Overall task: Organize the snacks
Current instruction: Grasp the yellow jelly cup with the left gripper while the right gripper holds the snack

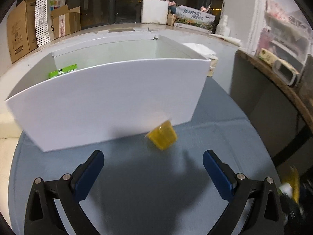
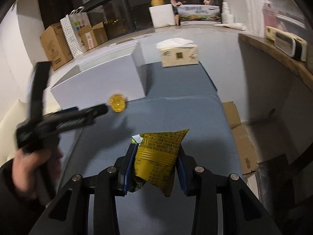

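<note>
Left wrist view first: the left gripper (image 1: 153,160) is spread wide with nothing between its blue pads, hanging over the blue-grey tabletop (image 1: 215,129). Just ahead of it sits a small yellow jelly cup (image 1: 162,136), tipped on its side and a bit blurry, right up against the bottom edge of the white box (image 1: 109,101); whether it actually touches the wall is hard to say. The box is open on top, and a green snack pack (image 1: 63,72) pokes up inside near its far left corner. Behind the box there's a tissue pack (image 1: 203,51), and cardboard boxes (image 1: 21,33) are stacked at the back left by the window. A yellow blur at the right edge is the yellow snack bag (image 1: 293,184).

Right wrist view: the right gripper (image 2: 156,157) is clamped on that yellow snack bag (image 2: 160,152), with the pads pressing both sides and the crinkled top of the bag sticking up past them. It's held above the tabletop (image 2: 176,107), near the front edge. Off to the left, the left gripper (image 2: 68,117) shows up motion-blurred, with the person's hand (image 2: 29,168) on its handle and its tip pointing at the jelly cup (image 2: 117,102). The cup lies just in front of the white box (image 2: 101,78), near its right corner. The tissue pack (image 2: 179,52) sits farther back, well apart from the box.
</note>
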